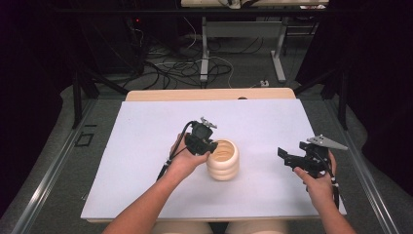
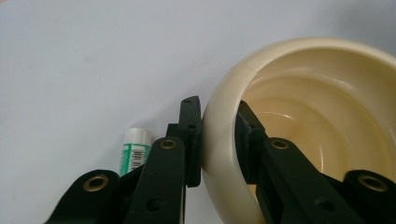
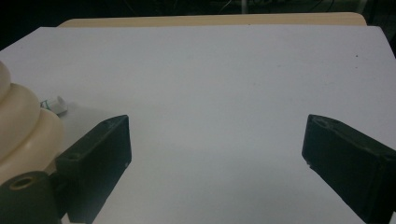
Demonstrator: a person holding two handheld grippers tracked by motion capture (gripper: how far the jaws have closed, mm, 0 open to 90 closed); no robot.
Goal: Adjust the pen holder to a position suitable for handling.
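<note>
- Cream-coloured and ribbed in rounded rings, the pot is standing upright on the white table, near the middle and a little toward the person's side.
- The left gripper is sitting at the pot's left rim, held from behind by the left hand.
- In the left gripper view its claw is pinching the pot: one jaw is pressing on the outside of the wall, the other is lying against the inside, and the rim is passing between them.
- The pot's glossy inside is showing stepped rings, and nothing is showing inside it there.
- A small white tube with a green label is lying flat on the table just beside the left gripper's outer jaw, close to the pot.
- In the right gripper view the same tube is peeking out from behind the pot, on the table.
- The right gripper is hovering well apart from the pot, toward the right side of the table, in the right hand.
- Its claw is standing spread wide, with only bare table between the two jaws.
</note>
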